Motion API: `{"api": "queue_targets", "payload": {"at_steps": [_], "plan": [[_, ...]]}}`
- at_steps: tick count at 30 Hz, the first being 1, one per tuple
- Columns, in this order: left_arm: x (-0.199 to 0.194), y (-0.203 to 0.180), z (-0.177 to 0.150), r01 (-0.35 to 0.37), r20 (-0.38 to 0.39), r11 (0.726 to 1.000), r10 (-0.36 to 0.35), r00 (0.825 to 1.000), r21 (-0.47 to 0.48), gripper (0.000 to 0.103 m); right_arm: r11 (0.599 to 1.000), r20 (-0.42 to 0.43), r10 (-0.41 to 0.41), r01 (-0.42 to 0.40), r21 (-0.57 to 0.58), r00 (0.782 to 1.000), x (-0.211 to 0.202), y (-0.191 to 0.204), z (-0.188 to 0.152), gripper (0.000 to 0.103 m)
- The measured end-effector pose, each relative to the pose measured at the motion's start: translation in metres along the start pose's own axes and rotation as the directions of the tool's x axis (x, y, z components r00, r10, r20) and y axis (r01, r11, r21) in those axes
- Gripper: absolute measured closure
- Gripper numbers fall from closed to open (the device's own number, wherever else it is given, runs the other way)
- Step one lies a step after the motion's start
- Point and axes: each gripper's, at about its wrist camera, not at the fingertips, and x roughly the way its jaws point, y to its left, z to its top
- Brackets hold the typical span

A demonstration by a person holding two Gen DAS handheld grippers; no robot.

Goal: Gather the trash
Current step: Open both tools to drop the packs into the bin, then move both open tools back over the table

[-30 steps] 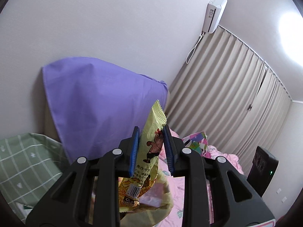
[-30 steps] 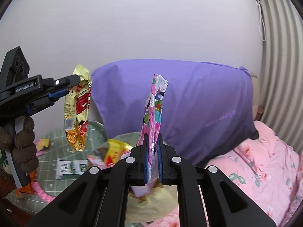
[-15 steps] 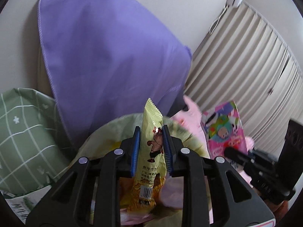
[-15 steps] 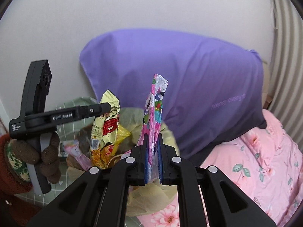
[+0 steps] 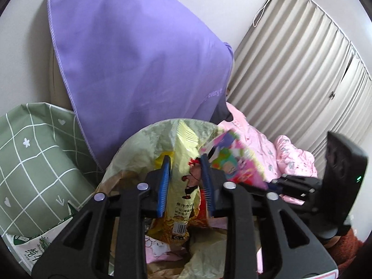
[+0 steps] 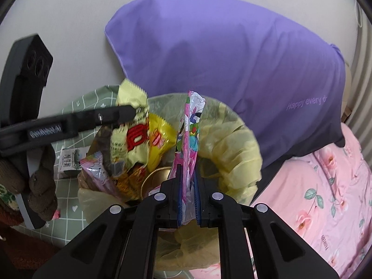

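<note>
My left gripper (image 5: 186, 176) is shut on a yellow snack wrapper (image 5: 183, 174) and holds it upright over the open trash bin lined with a yellow bag (image 5: 148, 144). It also shows in the right wrist view (image 6: 130, 114), with the yellow wrapper (image 6: 130, 137) hanging into the bin (image 6: 234, 148). My right gripper (image 6: 187, 186) is shut on a pink cartoon wrapper (image 6: 189, 134), held upright over the bin's middle. The pink wrapper also shows in the left wrist view (image 5: 234, 160). Several wrappers lie inside the bin.
A large purple pillow (image 6: 232, 53) leans on the wall behind the bin. A green checked cloth (image 5: 30, 151) with a white carton (image 6: 69, 160) lies to the left. A pink floral quilt (image 6: 325, 197) lies to the right. Pleated curtains (image 5: 302, 69) hang beyond.
Both grippers have come down and forward over the bin. The yellow wrapper and the pink wrapper now hang at the bin's opening, closer together.
</note>
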Motion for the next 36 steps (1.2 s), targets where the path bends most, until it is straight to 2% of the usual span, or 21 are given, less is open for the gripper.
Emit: {"api": "queue_targets", "payload": {"at_steps": [1, 2, 4, 5, 7, 16, 19, 22, 24, 26, 27, 29, 30, 33, 35, 36], "plan": [[-0.001, 0.000, 0.002, 0.002, 0.001, 1.000, -0.002, 1.000, -0.003, 0.064, 1.000, 0.000, 0.002, -0.002, 0.006, 1.000, 0.000, 0.000, -0.001, 0.089], [-0.002, -0.001, 0.004, 0.000, 0.004, 1.000, 0.000, 1.000, -0.002, 0.062, 1.000, 0.004, -0.002, 0.002, 0.009, 1.000, -0.001, -0.001, -0.003, 0.085], [-0.008, -0.002, 0.006, -0.007, 0.013, 1.000, 0.007, 1.000, 0.005, 0.056, 1.000, 0.015, -0.021, 0.021, 0.008, 1.000, -0.003, -0.004, -0.004, 0.062], [-0.012, -0.003, 0.009, -0.011, 0.019, 1.000, 0.011, 1.000, 0.008, 0.054, 1.000, 0.018, -0.024, 0.024, 0.006, 1.000, -0.005, -0.004, -0.005, 0.059], [-0.020, -0.003, 0.010, -0.026, 0.034, 1.000, 0.026, 0.999, 0.002, 0.048, 0.999, 0.031, -0.032, 0.032, 0.001, 0.999, -0.008, -0.003, -0.006, 0.058], [-0.069, 0.002, 0.010, -0.141, 0.088, 0.990, 0.142, 0.986, -0.018, 0.048, 0.996, 0.143, -0.083, 0.084, -0.006, 0.986, -0.030, 0.014, -0.001, 0.057], [-0.092, 0.009, 0.007, -0.197, 0.126, 0.980, 0.198, 0.972, -0.021, 0.048, 0.996, 0.204, -0.088, 0.091, -0.006, 0.975, -0.039, 0.021, 0.005, 0.057], [-0.121, 0.017, 0.002, -0.268, 0.189, 0.963, 0.265, 0.945, -0.013, 0.048, 0.994, 0.258, -0.104, 0.111, -0.013, 0.960, -0.047, 0.034, 0.014, 0.057], [-0.140, 0.025, -0.002, -0.309, 0.218, 0.951, 0.306, 0.927, -0.019, 0.048, 0.997, 0.295, -0.068, 0.078, -0.024, 0.953, -0.051, 0.042, 0.020, 0.056], [-0.152, 0.034, -0.006, -0.331, 0.231, 0.943, 0.329, 0.916, -0.030, 0.048, 0.997, 0.310, -0.048, 0.064, -0.041, 0.950, -0.053, 0.052, 0.026, 0.049], [-0.163, 0.041, -0.011, -0.356, 0.237, 0.934, 0.355, 0.905, -0.039, 0.048, 0.998, 0.313, -0.027, 0.044, -0.050, 0.949, -0.052, 0.058, 0.030, 0.047], [-0.176, 0.050, -0.017, -0.389, 0.242, 0.920, 0.389, 0.889, -0.049, 0.048, 0.998, 0.320, 0.016, 0.007, -0.068, 0.947, -0.051, 0.068, 0.035, 0.047], [-0.185, 0.057, -0.021, -0.411, 0.242, 0.910, 0.412, 0.878, -0.060, 0.048, 0.999, 0.339, 0.025, -0.014, -0.035, 0.941, -0.050, 0.073, 0.038, 0.047], [-0.211, 0.079, -0.035, -0.464, 0.240, 0.879, 0.477, 0.846, -0.111, 0.048, 0.997, 0.330, 0.059, -0.038, -0.070, 0.942, -0.043, 0.091, 0.046, 0.047], [-0.229, 0.095, -0.045, -0.504, 0.235, 0.851, 0.525, 0.818, -0.147, 0.048, 0.993, 0.320, 0.087, -0.058, -0.100, 0.944, -0.038, 0.105, 0.051, 0.047], [-0.241, 0.108, -0.053, -0.535, 0.225, 0.825, 0.564, 0.795, -0.179, 0.048, 0.991, 0.314, 0.098, -0.064, -0.117, 0.944, -0.035, 0.112, 0.052, 0.047]]}}
